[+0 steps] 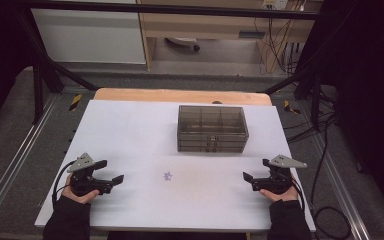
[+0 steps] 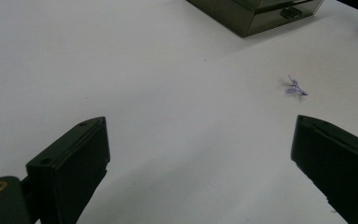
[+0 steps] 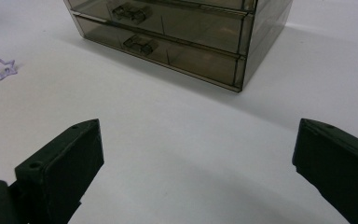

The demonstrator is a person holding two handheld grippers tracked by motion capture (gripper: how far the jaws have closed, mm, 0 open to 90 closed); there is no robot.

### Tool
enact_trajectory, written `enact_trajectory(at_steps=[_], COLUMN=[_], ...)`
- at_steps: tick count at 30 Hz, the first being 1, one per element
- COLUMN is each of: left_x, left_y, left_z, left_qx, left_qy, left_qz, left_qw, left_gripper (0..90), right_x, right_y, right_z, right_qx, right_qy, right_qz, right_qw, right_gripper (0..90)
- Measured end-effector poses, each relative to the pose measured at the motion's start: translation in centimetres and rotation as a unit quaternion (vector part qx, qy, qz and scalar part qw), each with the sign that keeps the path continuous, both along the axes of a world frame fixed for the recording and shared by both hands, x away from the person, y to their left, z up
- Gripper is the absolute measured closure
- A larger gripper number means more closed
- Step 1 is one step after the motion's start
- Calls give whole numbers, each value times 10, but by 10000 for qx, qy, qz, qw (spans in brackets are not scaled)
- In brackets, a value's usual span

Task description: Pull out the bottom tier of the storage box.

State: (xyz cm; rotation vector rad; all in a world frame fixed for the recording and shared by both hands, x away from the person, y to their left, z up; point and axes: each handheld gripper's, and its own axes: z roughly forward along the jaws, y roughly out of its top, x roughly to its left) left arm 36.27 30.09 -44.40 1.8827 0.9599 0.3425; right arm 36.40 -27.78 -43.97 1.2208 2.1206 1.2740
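On the table [image 1: 130,130]: a white sheet covers the top, with a strip of bare wood showing along its far edge.
Drawer box [image 1: 211,128]: a smoky, see-through plastic unit at the far middle of the white surface, standing upright; the right gripper view shows two shut drawers [image 3: 168,44] stacked one above the other, each with a small handle (dividers are faintly visible through the top from the high view).
Star [image 1: 168,176]: a small purple star-shaped outline lying flat on the white surface, in front of the box and well apart from it, roughly midway between the two grippers; it also appears in the left gripper view [image 2: 296,87] and the right gripper view [image 3: 2,68].
Left gripper [image 1: 111,171]: held in the person's left hand [image 1: 78,192] near the table's front left, jaws spread wide with nothing between them, pointing toward the middle.
Right gripper [image 1: 255,170]: held in the right hand [image 1: 281,192] near the front right, jaws likewise spread wide and empty, pointing inward.
Sleeves: both forearms wear dark sleeves [image 1: 67,220] and come in from the near edge.
Gap to the star: each gripper is well apart from it.
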Motion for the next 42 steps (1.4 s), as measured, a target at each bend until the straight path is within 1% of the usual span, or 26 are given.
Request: enact_trajectory(at_steps=[3,4,8,13,15,16,17,24,26,34,36,37,38,42], left_x=[0,0,0,0,0,0,0,0,0,0,0,0,0,0], left_y=[0,0,0,0,0,0,0,0,0,0,0,0,0,0], left_z=[0,0,0,0,1,1,1,0,0,0,0,0,0,0], left_qx=[6,1,-4,-12,-11,-9,-9,-3,-4,1,3,1,1,-1], left_qy=[-1,-2,-6,-10,-11,-12,-11,-1,-3,-2,-1,-1,-1,0], left_qz=[-2,-2,2,8,8,7,6,3,6,7,6,10,10,10], left_qw=[10000,10000,10000,10000,10000,10000,10000,10000,10000,10000,10000,10000,10000,10000], left_gripper=[38,38,38,38,38,38,38,38,38,39,38,38,38,39], right_x=[0,1,2,2,3,3,3,4,4,5,5,6,6,7], right_y=[2,4,9,14,17,17,20,28,32,43,44,47,47,54], right_z=[0,1,3,4,5,5,6,7,8,10,10,10,10,9], right_qx=[-52,-119,-244,-350,-434,-434,-515,-681,-793,-991,-1009,-1090,-1090,-1270], right_qy=[-35,-49,-88,-122,-176,-176,-204,-271,-325,-397,-389,-420,-420,-461], right_qz=[16,17,25,57,70,70,75,104,150,239,233,260,260,316], right_qw=[10000,9999,9997,9993,9989,9989,9984,9973,9962,9940,9939,9928,9928,9903], right_gripper=[26,28,29,29,29,29,29,30,29,30,31,31,31,32])
